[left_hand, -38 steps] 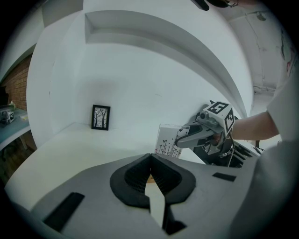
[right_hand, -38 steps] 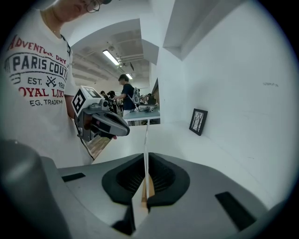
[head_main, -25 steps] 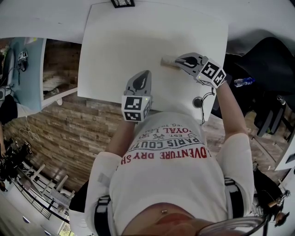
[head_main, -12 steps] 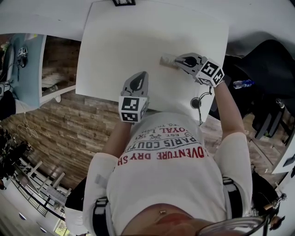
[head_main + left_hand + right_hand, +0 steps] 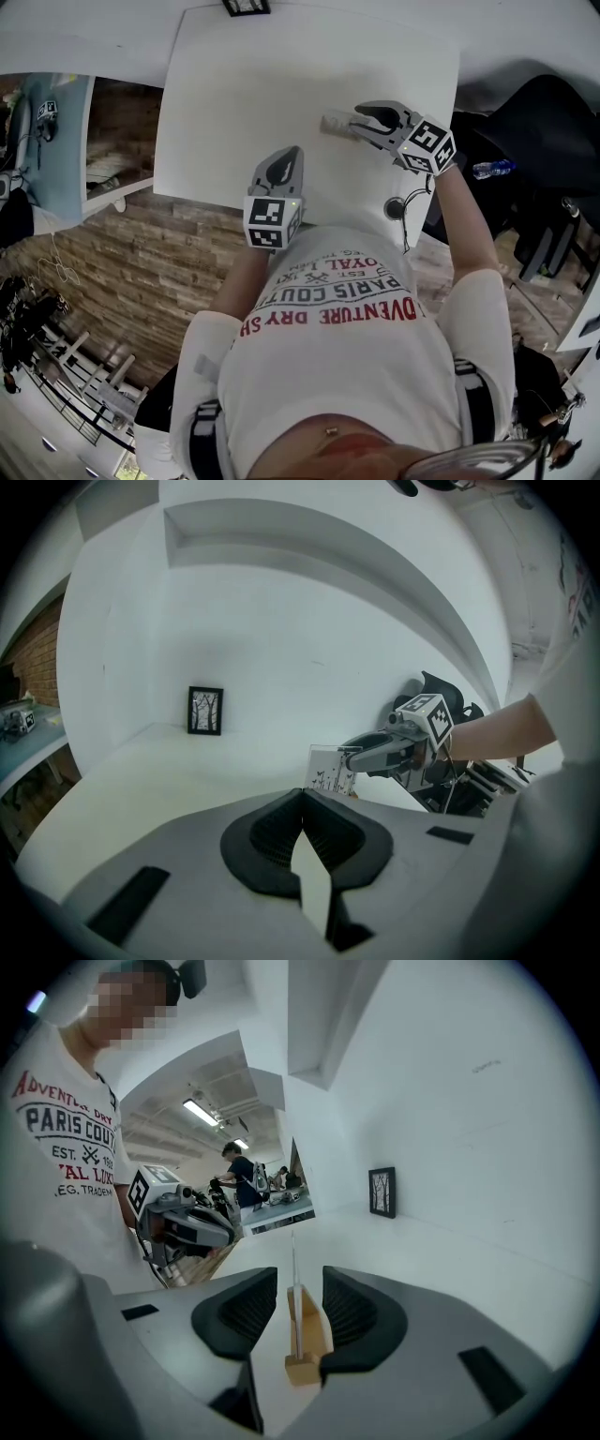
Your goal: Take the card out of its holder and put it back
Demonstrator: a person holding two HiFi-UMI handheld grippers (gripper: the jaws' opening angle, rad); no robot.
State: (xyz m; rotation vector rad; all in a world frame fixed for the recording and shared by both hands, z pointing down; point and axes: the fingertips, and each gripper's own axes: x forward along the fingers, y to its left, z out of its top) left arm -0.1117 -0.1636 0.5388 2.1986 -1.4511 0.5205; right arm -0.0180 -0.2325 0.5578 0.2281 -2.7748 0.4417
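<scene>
One white worktop (image 5: 262, 84) carries the task's things: one wooden holder (image 5: 307, 1349) and one card (image 5: 293, 1288) standing upright in its slot. In the right gripper view the card appears edge-on as a thin pale line rising out of the holder. Two grippers are in play. The right gripper (image 5: 364, 122) sits directly over the holder, with one jaw on each side of it. Its jaws are opening, and a clear gap shows between each ribbed pad and the card and holder between them, so nothing is clamped. The left gripper (image 5: 289, 157) is well apart from the holder, nearer the person and close to the worktop's near edge. Its jaws are closed together, tip to tip, with nothing between them. Seen from the left gripper, the card's flat face shows just beyond that gripper's closed tips, pale with a row of small dark print along the lower part, and the right gripper reaches in around it from the right. One small framed picture (image 5: 205, 710), black-edged, stands against the white wall at the worktop's far edge, well beyond the holder. One round dark fitting (image 5: 400, 208) sits at the worktop's near edge, on the person's side of the holder, below the right gripper's marker cube.
</scene>
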